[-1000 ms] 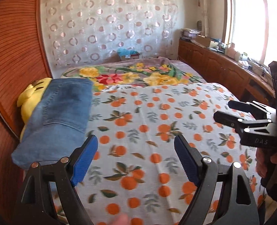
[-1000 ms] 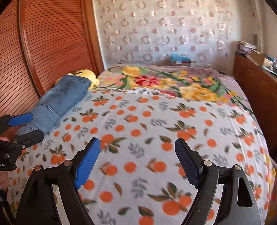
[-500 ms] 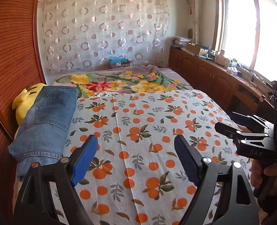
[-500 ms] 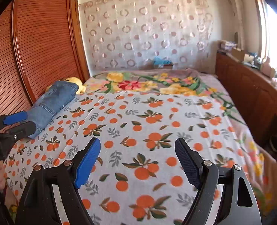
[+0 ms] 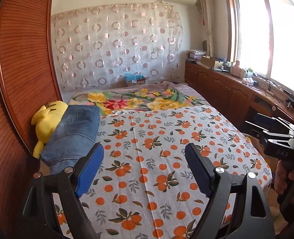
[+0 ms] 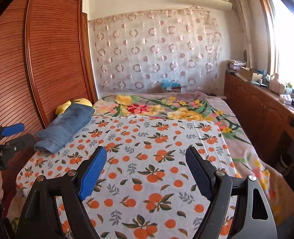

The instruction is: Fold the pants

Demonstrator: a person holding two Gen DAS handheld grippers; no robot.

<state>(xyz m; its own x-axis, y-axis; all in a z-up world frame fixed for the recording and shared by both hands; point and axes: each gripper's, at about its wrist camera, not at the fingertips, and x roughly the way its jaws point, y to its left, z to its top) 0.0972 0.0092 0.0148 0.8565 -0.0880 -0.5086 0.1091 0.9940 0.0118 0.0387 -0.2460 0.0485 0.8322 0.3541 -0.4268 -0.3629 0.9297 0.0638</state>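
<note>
Both grippers, left gripper (image 5: 145, 167) and right gripper (image 6: 146, 171), hang wide apart and empty above the orange-print bed sheet (image 5: 167, 149). Folded blue denim pants (image 5: 73, 133) lie against a yellow plush toy (image 5: 47, 123); folding looks finished.

Sunlit window (image 5: 266, 39), wooden cabinets (image 5: 222, 89), patterned curtain (image 5: 117, 45).
</note>
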